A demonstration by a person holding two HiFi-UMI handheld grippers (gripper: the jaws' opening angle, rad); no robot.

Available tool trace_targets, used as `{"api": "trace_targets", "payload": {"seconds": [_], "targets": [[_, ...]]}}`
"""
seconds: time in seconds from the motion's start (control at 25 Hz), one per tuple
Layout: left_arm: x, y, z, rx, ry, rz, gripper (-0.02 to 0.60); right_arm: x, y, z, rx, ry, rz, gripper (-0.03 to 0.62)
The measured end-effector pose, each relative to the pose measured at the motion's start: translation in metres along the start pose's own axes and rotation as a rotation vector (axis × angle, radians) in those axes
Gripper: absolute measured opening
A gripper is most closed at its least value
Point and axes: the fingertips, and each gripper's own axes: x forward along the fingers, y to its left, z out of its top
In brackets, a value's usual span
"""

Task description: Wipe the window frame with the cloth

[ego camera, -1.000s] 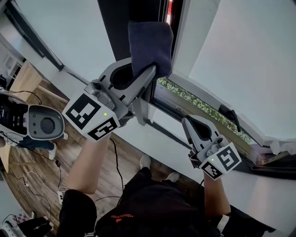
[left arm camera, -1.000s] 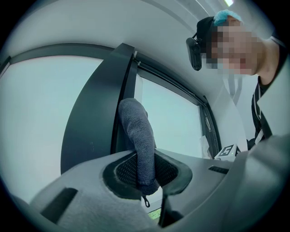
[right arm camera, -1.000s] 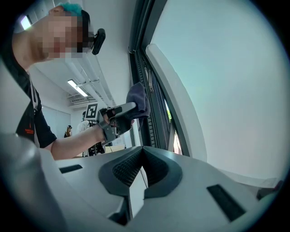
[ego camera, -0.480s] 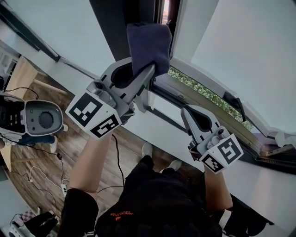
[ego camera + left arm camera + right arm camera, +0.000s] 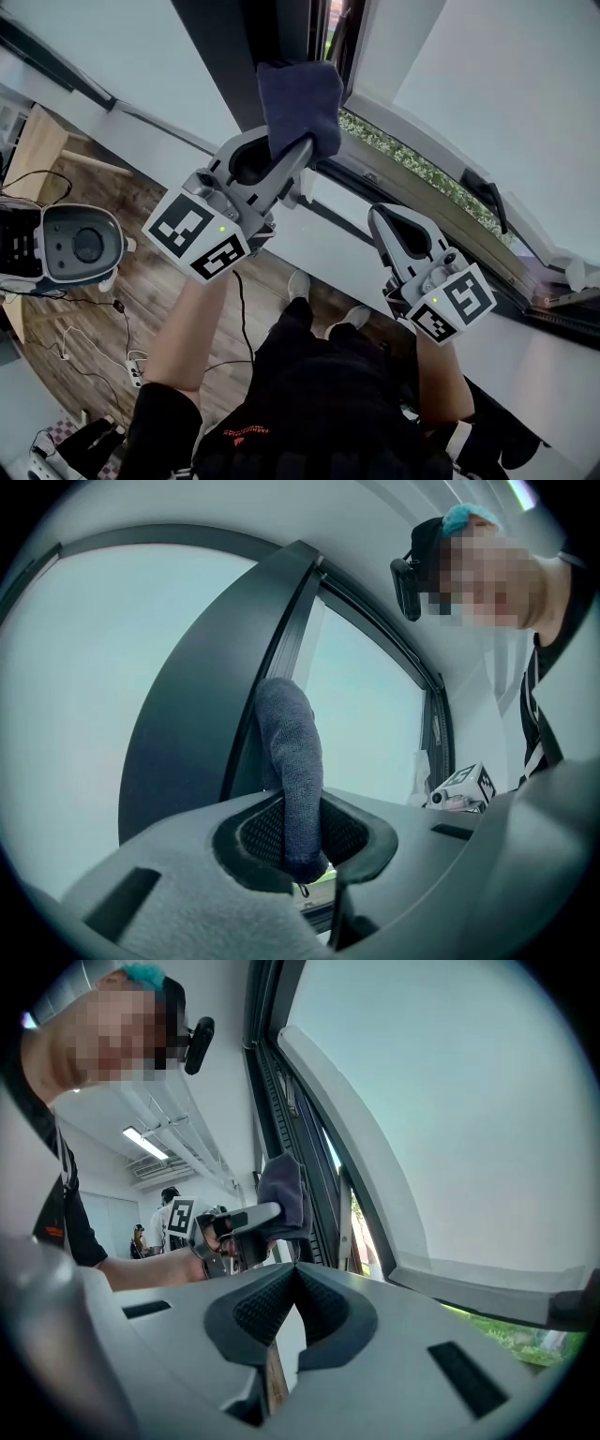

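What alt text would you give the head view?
The left gripper, shut on a dark blue cloth, holds it up at the dark window frame. The right gripper hangs shut and empty, lower right, above a wood floor.

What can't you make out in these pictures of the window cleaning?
- Head view: whether the cloth touches the window frame; the cloth covers the contact spot.
- Head view: the frame's top, cut off by the upper edge.
- Right gripper view: the distant person, too small for detail.
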Motion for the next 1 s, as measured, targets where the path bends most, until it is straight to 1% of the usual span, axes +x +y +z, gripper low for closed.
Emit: {"api": "trace_targets", "payload": {"seconds": [0.2, 0.44, 0.64, 1.0], "targets": [[-0.007, -0.003, -0.024, -0.048, 0.011, 0.004, 0.061, -0.002, 0.002, -0.014, 0.014, 0.022, 0.006, 0.003], [-0.015, 0.011, -0.051, -0.084, 0.040, 0.004, 0.061, 0.016, 0.004, -0.025, 0.027, 0.047, 0.001, 0.003], [-0.013, 0.019, -0.079, -0.140, 0.051, -0.005, 0.061, 0.019, 0.000, -0.031, 0.036, 0.068, -0.003, 0.003], [-0.016, 0.024, -0.125, -0.186, 0.075, -0.012, 0.061, 0.015, -0.006, -0.039, 0.041, 0.090, -0.016, 0.003]]}}
